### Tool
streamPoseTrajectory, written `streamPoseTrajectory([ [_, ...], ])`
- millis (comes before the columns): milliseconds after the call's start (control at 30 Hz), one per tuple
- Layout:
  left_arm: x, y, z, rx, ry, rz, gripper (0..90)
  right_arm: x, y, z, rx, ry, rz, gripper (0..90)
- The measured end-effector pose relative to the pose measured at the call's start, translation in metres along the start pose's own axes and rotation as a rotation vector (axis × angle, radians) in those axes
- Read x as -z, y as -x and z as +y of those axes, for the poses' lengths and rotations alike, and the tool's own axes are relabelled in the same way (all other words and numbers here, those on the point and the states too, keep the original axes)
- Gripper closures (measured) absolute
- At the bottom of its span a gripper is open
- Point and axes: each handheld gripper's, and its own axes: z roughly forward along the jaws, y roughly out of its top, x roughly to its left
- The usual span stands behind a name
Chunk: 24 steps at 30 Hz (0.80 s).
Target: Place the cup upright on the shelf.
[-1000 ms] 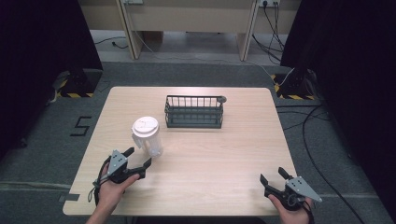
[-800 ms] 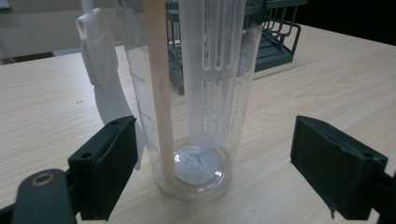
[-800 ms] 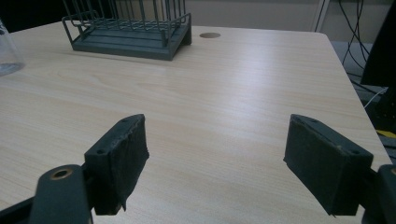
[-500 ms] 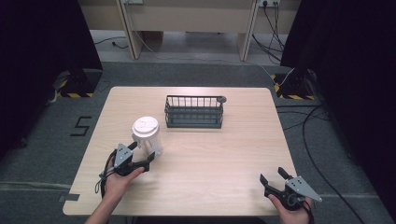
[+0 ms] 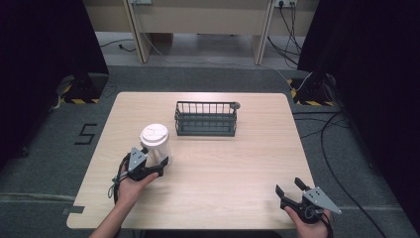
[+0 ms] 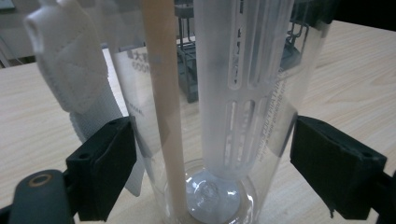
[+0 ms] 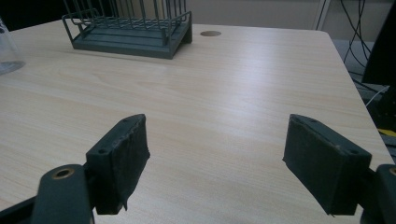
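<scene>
- A light wooden table (image 5: 237,163) is taking up the middle of the high view, with grey floor around it and dark curtains standing at both upper corners.
- A clear plastic bottle (image 5: 156,145) with a white lid is standing upright at the left-centre of the high view, on the table.
- The left gripper (image 5: 157,167) is sitting just below that bottle in the high view, held by a hand (image 5: 130,184) coming in from the bottom edge.
- In the left gripper view the jaws are standing apart, one on each side of the bottle (image 6: 219,112); small gaps are showing between the pads and the clear wall, so the tongs are spread around it and not pinching it.
- Through the bottle wall a frosted slotted tube (image 6: 240,88) and a tan stick (image 6: 163,107) are showing upright, with a white textured piece (image 6: 70,70) in the upper left of that view.
- A dark wire basket (image 5: 206,118) is sitting at the upper centre of the table in the high view, well apart from the bottle.
- The right gripper (image 5: 288,191) is resting at the lower right of the high view, near the table's front edge.
- In the right gripper view its jaws are gaping wide over bare wood, with the basket (image 7: 128,28) in the upper left and a round hole (image 7: 210,33) in the tabletop just beside it.
</scene>
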Motion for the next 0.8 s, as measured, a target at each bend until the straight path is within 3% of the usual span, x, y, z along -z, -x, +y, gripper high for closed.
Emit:
streamPoseTrajectory([
  [333, -0.0092, -0.0008, 0.0037, 0.019, 0.024, 0.003, 14.3, -0.0003, 0.0000, 0.0001, -0.003, -0.003, 0.000, 22.7],
  [800, -0.0074, -0.0012, 0.0025, 0.030, 0.035, -0.001, 17.7, -0.0012, 0.0001, 0.0005, -0.001, -0.010, 0.003, 23.4],
])
